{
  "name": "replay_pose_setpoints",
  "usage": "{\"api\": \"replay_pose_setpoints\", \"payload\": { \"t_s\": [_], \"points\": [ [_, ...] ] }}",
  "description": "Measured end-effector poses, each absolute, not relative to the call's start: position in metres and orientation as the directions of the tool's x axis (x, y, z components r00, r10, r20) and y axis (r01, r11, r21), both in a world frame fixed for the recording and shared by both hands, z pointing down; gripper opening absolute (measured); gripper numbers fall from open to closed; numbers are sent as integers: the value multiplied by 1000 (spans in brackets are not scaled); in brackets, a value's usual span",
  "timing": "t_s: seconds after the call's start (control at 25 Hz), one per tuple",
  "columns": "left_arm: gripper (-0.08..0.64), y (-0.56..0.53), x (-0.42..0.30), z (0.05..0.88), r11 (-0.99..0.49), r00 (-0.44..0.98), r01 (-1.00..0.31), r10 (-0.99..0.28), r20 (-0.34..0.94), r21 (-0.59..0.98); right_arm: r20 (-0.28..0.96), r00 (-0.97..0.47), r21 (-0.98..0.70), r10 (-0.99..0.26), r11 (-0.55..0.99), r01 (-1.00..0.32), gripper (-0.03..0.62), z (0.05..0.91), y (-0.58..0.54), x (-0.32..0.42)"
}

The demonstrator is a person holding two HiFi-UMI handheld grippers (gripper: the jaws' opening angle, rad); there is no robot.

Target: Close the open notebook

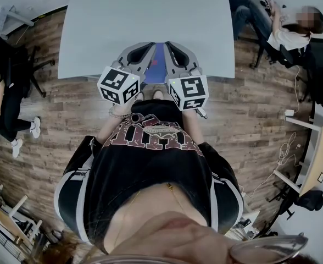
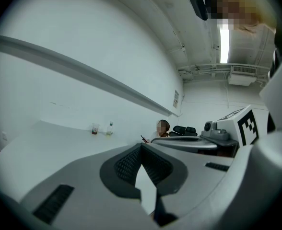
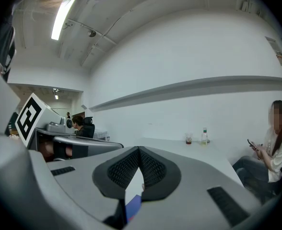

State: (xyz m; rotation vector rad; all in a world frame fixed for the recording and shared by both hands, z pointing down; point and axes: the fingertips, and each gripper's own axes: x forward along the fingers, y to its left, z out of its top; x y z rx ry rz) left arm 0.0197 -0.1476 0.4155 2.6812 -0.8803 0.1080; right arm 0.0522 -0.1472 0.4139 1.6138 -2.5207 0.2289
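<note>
Beside right hand-held gripper (image 1: pixel 170 46), half-hidden notebook (image 1: pixel 158 65)

The left gripper (image 1: pixel 142 48) and the right gripper (image 1: pixel 175 48) have smooth, matt grey plastic shells. Their pads (image 3: pixel 122 169) are black and rough, with a fine mesh-like texture. The marker cubes (image 1: pixel 118 86) look matt white with black print. The table (image 1: pixel 145 15) is smooth, matt pale grey. The floor (image 1: pixel 249 120) is wood-grain planking. The notebook (image 1: pixel 157 65) shows a smooth blue cover. The person's shirt (image 1: pixel 150 158) is black cloth
</note>
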Motion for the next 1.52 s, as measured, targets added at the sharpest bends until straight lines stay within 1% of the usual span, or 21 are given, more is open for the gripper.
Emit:
{"api": "replay_pose_setpoints", "payload": {
  "t_s": [1.52],
  "points": [
    [47,-150,18,421,-764,812,-583,-555,181,277,232,-434,-55,-870,434,-899,18,424,-151,44]
  ]
}}
